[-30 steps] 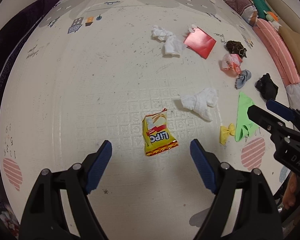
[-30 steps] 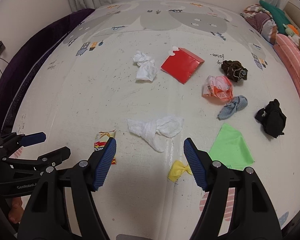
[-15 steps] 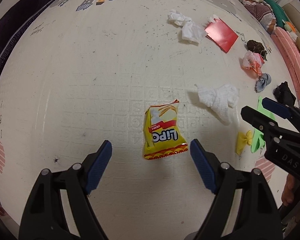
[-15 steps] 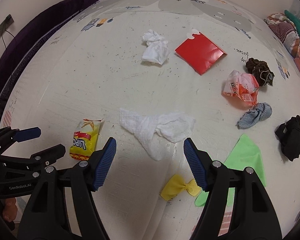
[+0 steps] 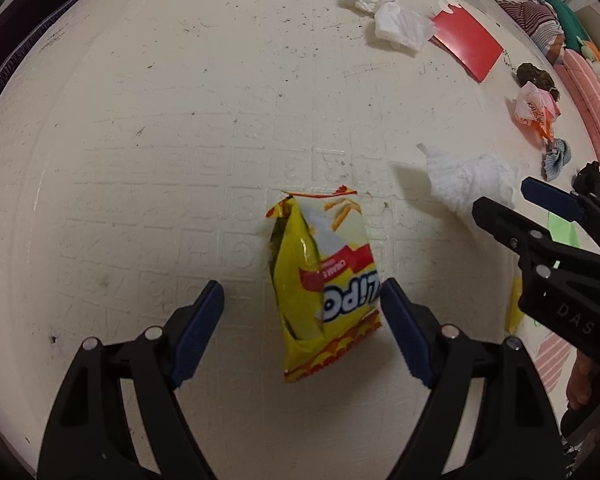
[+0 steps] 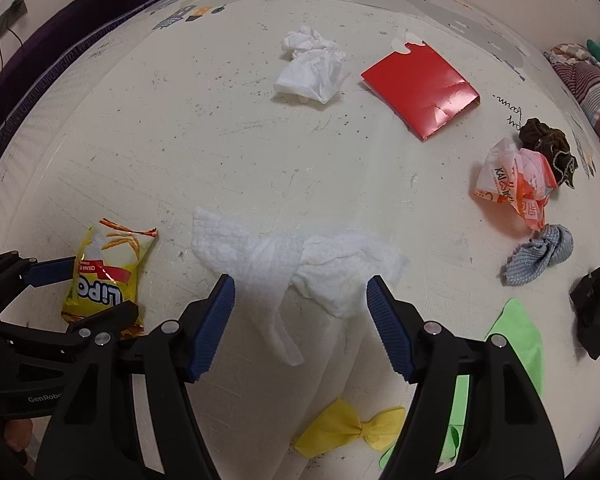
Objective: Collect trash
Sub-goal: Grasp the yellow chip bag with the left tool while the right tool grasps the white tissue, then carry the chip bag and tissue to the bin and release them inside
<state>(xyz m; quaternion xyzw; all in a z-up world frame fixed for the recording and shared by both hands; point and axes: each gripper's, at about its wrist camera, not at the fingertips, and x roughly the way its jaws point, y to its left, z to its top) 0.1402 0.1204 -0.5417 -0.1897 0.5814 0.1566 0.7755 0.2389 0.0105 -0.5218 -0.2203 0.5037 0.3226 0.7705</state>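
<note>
Now our left gripper (image 5: pixel 302 308) hangs wide open astride the yellow chip bag (image 5: pixel 326 280); our right gripper (image 6: pixel 300 312), equally spread at three o'clock, straddles the white tissue (image 6: pixel 300 268), gripping nothing.

Around the one yellow chip bag (image 6: pixel 108 268): two white tissue wads, one just right of it (image 6: pixel 300 268), one far beyond (image 6: pixel 312 68); one red card (image 6: pixel 420 84); one crumpled orange-and-white wrapper (image 6: pixel 514 184); one brown cloth (image 6: pixel 548 146); one blue cloth (image 6: pixel 540 254); one black cloth (image 6: pixel 598 312); one green cloth (image 6: pixel 516 340); one yellow bow (image 6: pixel 352 428); two grippers, left (image 5: pixel 300 328) and right (image 6: pixel 300 324)
</note>
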